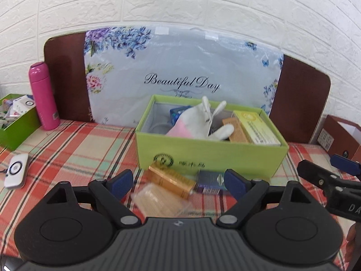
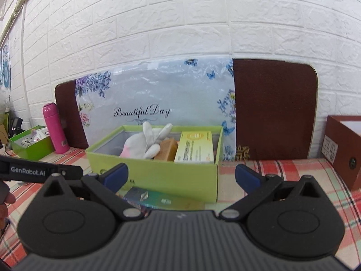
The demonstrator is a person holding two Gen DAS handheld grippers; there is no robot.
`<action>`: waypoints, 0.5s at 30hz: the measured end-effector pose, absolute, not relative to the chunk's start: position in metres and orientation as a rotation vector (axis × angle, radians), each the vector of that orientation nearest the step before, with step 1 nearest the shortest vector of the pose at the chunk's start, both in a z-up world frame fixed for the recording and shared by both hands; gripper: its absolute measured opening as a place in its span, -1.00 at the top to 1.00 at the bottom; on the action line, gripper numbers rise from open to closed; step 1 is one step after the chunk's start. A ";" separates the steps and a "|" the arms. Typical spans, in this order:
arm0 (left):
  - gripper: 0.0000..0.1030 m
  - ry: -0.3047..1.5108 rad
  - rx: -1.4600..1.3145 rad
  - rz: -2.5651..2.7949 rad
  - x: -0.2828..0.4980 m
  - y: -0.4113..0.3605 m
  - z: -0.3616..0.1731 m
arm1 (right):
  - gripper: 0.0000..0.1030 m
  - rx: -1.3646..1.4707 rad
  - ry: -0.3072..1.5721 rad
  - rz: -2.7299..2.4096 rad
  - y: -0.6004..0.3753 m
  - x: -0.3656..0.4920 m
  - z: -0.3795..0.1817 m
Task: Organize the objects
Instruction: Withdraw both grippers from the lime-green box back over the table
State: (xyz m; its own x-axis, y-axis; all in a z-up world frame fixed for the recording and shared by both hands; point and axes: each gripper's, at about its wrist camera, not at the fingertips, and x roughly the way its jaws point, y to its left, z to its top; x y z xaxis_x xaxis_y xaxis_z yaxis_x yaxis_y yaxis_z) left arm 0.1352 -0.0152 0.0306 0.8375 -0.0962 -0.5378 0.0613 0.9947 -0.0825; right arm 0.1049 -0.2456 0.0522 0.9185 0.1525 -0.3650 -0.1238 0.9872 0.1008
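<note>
Gold box (image 1: 172,181) lies on the checked cloth, just near of the green box (image 1: 209,155).
Light, stiff, likely slick; grip its long sides. Left gripper (image 1: 178,181) and right gripper (image 2: 181,176): both apart, empty.

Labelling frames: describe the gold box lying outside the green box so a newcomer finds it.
Find the open lime-green box on the plaid cloth. On the cloth along its front wall lie three things. The gold box is the shiny metallic oblong, left of the dark blue pack and behind the clear packet.
</note>
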 end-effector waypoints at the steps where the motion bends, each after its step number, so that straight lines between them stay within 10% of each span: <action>1: -0.76 0.578 -0.061 -0.078 0.132 -0.015 0.028 | -1.00 0.085 0.390 0.140 -0.247 0.101 0.049; 15: -0.76 0.673 -0.064 -0.070 0.109 -0.007 -0.001 | -1.00 0.151 0.488 0.132 -0.250 0.057 0.009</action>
